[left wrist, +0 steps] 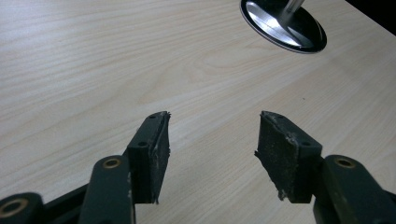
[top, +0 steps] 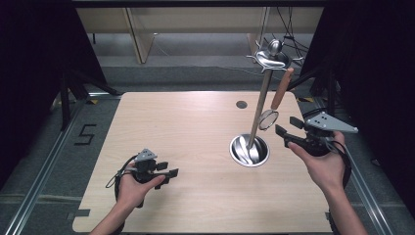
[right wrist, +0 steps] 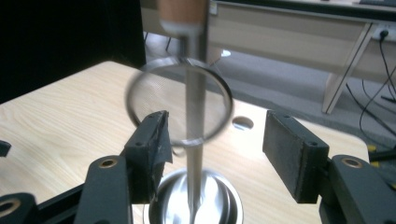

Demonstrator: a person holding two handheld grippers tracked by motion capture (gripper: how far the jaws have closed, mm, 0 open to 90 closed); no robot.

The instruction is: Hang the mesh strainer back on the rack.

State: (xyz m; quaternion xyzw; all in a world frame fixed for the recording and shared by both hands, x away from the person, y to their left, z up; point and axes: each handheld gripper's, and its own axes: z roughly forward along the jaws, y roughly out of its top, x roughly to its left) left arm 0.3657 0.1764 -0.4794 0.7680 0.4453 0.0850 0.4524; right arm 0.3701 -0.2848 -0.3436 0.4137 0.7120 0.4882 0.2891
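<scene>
Floor marking [top: 86,133] beside the table [top: 186,147] reads 5.

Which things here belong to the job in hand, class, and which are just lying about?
Job in hand:
- small strainer with a wooden handle, hanging on the rack
- metal utensil rack with its round base
- right gripper, fingers open beside the strainer

Lying about:
- left gripper, open over bare table
- round cable hole
- number marked on the floor

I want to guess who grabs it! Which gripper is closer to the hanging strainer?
Right. The right gripper sits just beside the strainer, open; the left gripper is far across the table.
</scene>
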